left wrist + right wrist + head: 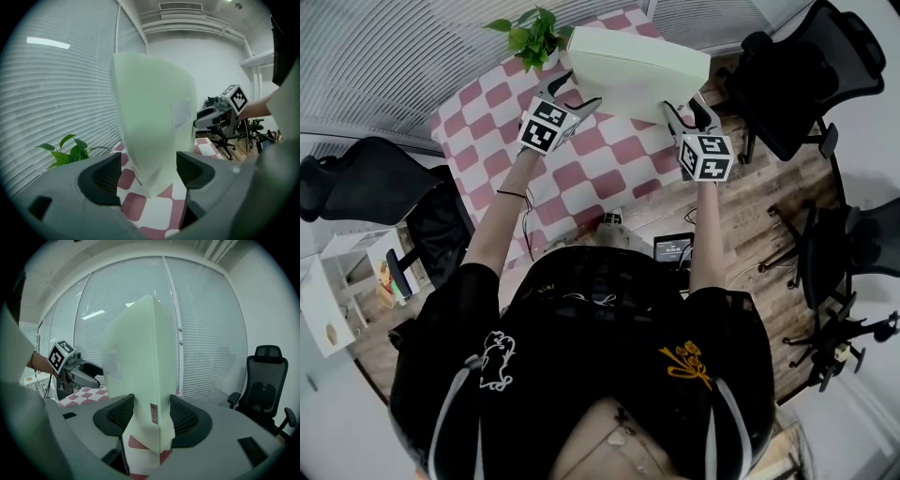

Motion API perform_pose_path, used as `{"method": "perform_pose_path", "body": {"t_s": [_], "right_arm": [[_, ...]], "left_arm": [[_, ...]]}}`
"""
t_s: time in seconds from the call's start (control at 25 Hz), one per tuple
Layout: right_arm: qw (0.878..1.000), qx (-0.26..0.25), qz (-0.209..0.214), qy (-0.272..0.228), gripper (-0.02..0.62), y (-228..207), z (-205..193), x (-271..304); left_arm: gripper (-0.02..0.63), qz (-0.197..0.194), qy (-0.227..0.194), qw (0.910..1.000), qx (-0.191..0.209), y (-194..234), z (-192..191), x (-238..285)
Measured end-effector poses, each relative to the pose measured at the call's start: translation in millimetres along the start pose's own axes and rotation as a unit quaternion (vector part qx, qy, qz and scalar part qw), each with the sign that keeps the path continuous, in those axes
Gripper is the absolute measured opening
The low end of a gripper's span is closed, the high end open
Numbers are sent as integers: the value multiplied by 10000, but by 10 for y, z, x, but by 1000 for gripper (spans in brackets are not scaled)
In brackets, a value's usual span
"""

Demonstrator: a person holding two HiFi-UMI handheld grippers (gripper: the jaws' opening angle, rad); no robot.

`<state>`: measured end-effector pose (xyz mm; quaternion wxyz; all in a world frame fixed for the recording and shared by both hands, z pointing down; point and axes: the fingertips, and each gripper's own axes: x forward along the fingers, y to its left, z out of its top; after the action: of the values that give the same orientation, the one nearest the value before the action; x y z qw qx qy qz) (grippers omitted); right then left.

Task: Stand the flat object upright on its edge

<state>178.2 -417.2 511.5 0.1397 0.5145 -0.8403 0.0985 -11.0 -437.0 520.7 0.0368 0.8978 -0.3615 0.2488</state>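
Observation:
The flat object is a pale green box (637, 61) standing nearly upright over the red-and-white checked tablecloth (581, 178). I cannot tell whether its lower edge touches the cloth. My right gripper (689, 111) is shut on the box's right end, and in the right gripper view both pads press its narrow sides (151, 416). My left gripper (572, 89) is at the box's left end. In the left gripper view the box (154, 117) has its lower corner between the wide jaws (147, 171), with cloth showing beside the left pad.
A potted green plant (530, 33) stands at the table's far edge next to the box, in front of window blinds. Black office chairs sit at the right (787, 84) and left (366, 183). A small screen (675, 247) lies near the person's body.

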Motion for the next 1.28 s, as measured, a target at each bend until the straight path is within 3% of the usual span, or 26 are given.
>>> {"method": "perform_pose_path", "body": {"t_s": [0.56,0.72,0.92,1.08,1.28], "right_arm": [[9996,137,-230,49,242,4,11,-85],[9989,353,-314,52,242,72,-63,-277],[9986,416,-279,173,242,372,-246,-601],[9986,448,-207,198,232,719,-338,-841],[9978,596,-289,49,188,1188,-364,-1154]], "left_arm": [[362,-560,-210,9982,57,-330,1,-411],[296,-587,-349,9976,-53,-463,-39,-576],[210,-634,-515,9966,-62,-640,-122,-829],[179,-668,-612,9959,-37,-734,-173,-1086],[155,-764,-860,9917,-575,-922,-278,-1491]]}}
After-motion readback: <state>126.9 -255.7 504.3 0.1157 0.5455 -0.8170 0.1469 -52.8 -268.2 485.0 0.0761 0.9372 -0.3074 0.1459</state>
